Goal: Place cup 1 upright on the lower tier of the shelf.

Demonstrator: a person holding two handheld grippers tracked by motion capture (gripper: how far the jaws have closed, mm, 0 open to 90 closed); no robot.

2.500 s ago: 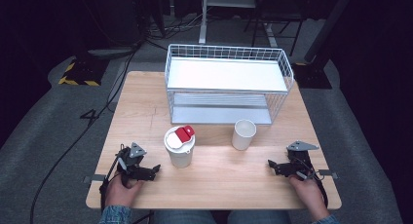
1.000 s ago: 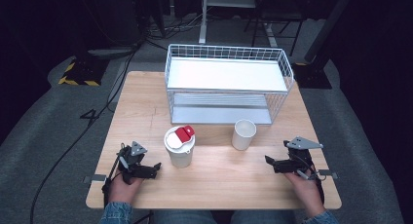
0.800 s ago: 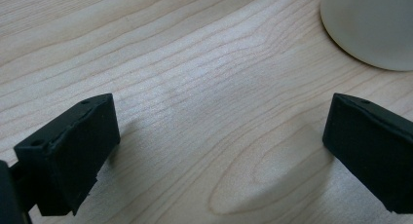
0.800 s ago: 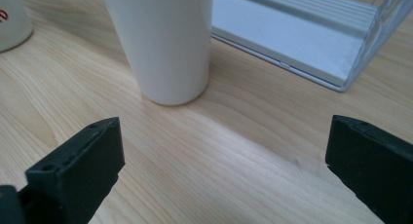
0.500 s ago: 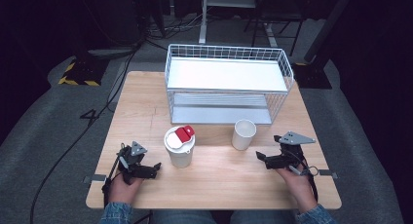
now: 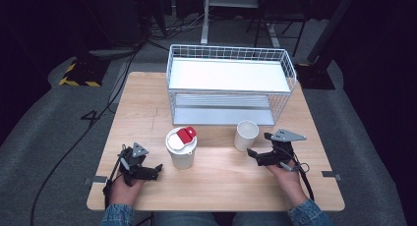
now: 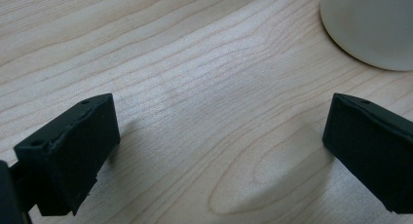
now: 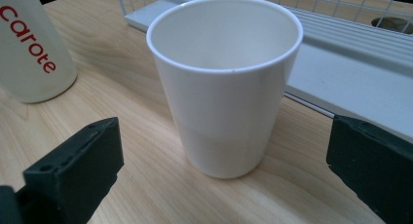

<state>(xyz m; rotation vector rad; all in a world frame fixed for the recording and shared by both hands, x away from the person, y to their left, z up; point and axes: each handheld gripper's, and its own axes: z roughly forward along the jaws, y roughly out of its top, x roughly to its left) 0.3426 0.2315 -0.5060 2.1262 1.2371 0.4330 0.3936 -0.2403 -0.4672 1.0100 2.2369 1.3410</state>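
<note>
Right gripper (image 6: 254,155) spread wide, aimed at cup (image 6: 246,135) in frame centre-right – jaws flank it, ready for grasp. Left gripper (image 6: 156,170) also spread, idle on counter (image 6: 147,103) lower left, beside bottle (image 6: 181,147).

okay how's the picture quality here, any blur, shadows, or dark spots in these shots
High view: the wooden table is evenly lit, the room behind nearly black, detail soft. Left gripper view: the wood grain is sharp, the near black fingers slightly soft, each casting a faint shadow. Right gripper view: the white cup is crisp with soft shading and no harsh glare, the wire rack behind a little blurred.
</note>
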